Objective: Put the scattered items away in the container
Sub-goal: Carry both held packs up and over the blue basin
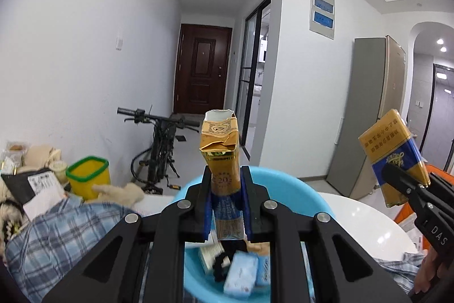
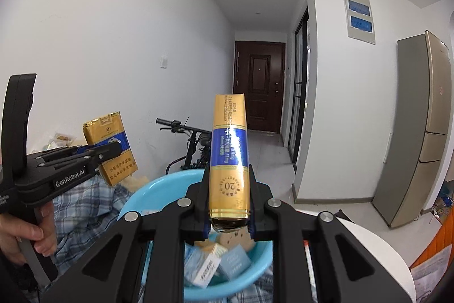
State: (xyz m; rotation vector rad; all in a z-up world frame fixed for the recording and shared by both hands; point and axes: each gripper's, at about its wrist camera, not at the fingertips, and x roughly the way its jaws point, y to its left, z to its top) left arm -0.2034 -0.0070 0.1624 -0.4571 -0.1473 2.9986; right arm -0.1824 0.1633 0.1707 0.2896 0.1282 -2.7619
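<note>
The round light-blue plastic basin sits just below both closed grippers, the left gripper clamping an opened gold-and-blue cigarette pack, the right gripper a sealed gold-and-blue pack; releasing off-centre could drop either outside the rim.

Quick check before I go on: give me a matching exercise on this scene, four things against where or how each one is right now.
Things:
1. opened pack
2. sealed pack
3. blue basin
4. yellow tub

States:
A. already holds several small boxes
B. clamped in the right gripper
C. stands beside the plaid cloth, green rim up
D. clamped in the left gripper, torn top up

Pairs: 1-D, 2-B, 3-A, 4-C
</note>
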